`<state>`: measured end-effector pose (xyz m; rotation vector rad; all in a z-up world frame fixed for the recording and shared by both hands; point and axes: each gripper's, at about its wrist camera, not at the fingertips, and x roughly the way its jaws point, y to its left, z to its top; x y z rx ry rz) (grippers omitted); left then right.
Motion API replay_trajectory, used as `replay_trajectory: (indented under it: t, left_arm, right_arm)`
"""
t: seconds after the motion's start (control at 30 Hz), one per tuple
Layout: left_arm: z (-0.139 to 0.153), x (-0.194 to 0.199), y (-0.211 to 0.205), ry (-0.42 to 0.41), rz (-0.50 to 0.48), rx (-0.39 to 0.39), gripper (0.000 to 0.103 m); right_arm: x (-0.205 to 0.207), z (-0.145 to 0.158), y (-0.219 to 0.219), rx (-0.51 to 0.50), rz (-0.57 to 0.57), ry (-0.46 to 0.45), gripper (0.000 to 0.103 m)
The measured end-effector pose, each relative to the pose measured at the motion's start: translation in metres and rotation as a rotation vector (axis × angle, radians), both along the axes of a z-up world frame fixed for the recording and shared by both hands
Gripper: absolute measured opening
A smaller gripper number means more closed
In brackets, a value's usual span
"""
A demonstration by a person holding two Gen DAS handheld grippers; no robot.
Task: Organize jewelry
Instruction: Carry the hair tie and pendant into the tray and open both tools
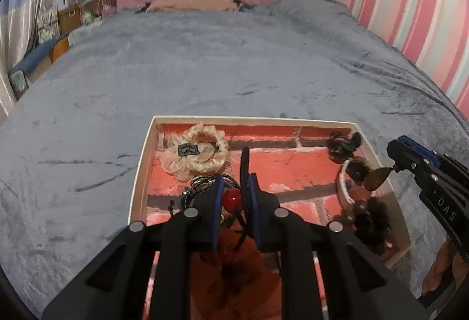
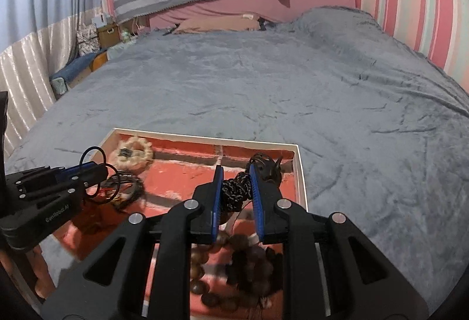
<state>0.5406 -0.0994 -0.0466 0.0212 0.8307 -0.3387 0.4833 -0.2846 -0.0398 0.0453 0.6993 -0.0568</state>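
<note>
Two grippers hover over a white-rimmed tray [image 1: 140, 173] on a grey bed. Left gripper [image 1: 236, 194] pinches a black elastic hair tie [image 1: 244, 173], its loop upright, near the tray's left edge. Right gripper [image 2: 236, 194] clamps a black braided cord [image 2: 236, 192] of a hanging bead strand [image 2: 234, 261], long axis vertical, toward the right edge.

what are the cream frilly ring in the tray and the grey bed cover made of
Cream frilly ring: looks like gathered satin or organza fabric; glossy, semi-sheer ruffles and a small sewn label, probably a scrunchie. Grey bed cover: seems plush velvet or fleece; soft sheen and darker streaks where the pile is brushed.
</note>
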Motion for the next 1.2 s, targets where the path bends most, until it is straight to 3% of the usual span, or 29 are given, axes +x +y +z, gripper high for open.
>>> replay_trajectory:
  t: [0.3,0.47,0.67,0.8,1.0,1.07,1.13,1.2]
  left_arm:
    - [-0.031,0.02,-0.008,0.091,0.011,0.054,0.018]
    - [-0.044,0.024,-0.005,0.128,0.022,0.077,0.018]
    - [-0.046,0.019,-0.003,0.117,0.026,0.09,0.02]
    - [-0.042,0.011,0.0,0.078,0.034,0.092,0.044]
    - [-0.033,-0.003,0.004,0.041,0.04,0.065,0.046]
    - [-0.024,-0.011,0.006,0.012,0.039,0.049,0.049]
    - [-0.015,-0.019,0.009,-0.011,0.04,0.03,0.072]
    - [-0.001,-0.033,0.014,-0.057,0.042,0.011,0.072]
  right_arm:
    - [0.014,-0.044,-0.014,-0.011,-0.036,0.113,0.019]
    - [0.017,-0.043,-0.016,-0.02,-0.049,0.127,0.02]
    - [0.015,-0.048,-0.022,-0.036,-0.075,0.151,0.026]
    - [0.011,-0.057,-0.025,-0.046,-0.087,0.167,0.029]
    - [-0.002,-0.051,-0.024,-0.025,-0.072,0.115,0.061]
    - [-0.009,-0.043,-0.023,-0.022,-0.069,0.088,0.077]
    - [-0.018,-0.036,-0.022,-0.028,-0.075,0.058,0.085]
    - [-0.028,-0.029,-0.022,-0.025,-0.081,0.038,0.091]
